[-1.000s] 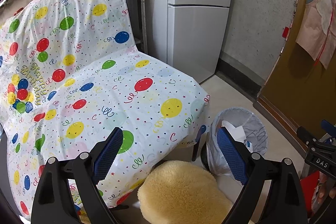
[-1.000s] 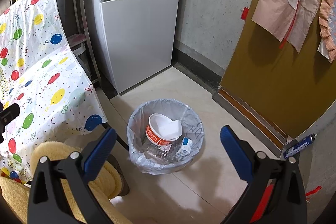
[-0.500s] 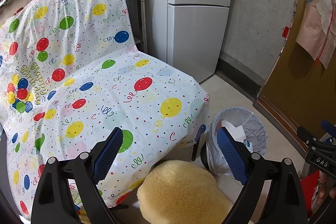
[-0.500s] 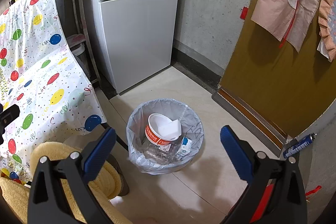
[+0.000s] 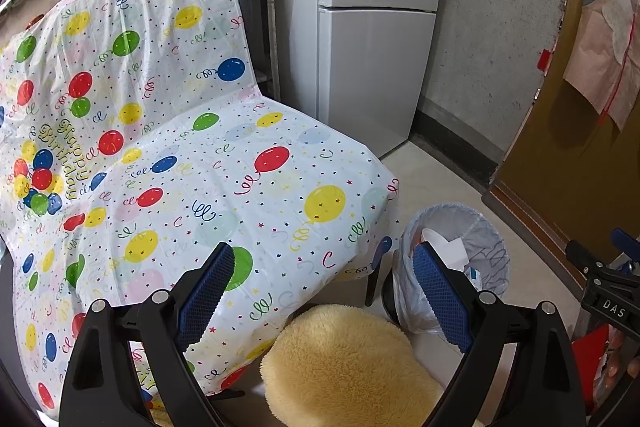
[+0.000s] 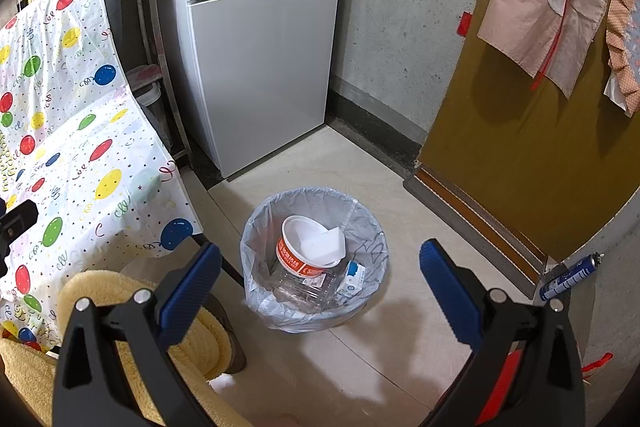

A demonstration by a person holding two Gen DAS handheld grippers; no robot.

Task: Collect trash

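Note:
A round trash bin (image 6: 256, 259) lined with a pale plastic bag stands on the floor. In it lie a red-and-white paper bowl (image 6: 298, 247), a white napkin (image 6: 325, 245), a clear plastic container (image 6: 304, 291) and a small blue-and-white box (image 6: 352, 279). My right gripper (image 6: 320, 267) is open and empty, hovering above the bin. My left gripper (image 5: 324, 279) is open and empty over the front edge of a balloon-print covered seat (image 5: 224, 187). The bin also shows in the left wrist view (image 5: 488, 259), at the right.
A white fridge (image 6: 260, 59) stands behind the bin. A fluffy yellow stool (image 5: 344, 359) sits below my left gripper and shows in the right wrist view (image 6: 160, 347). A brown door (image 6: 520, 147) is at right. A blue spray can (image 6: 568, 277) lies by the wall.

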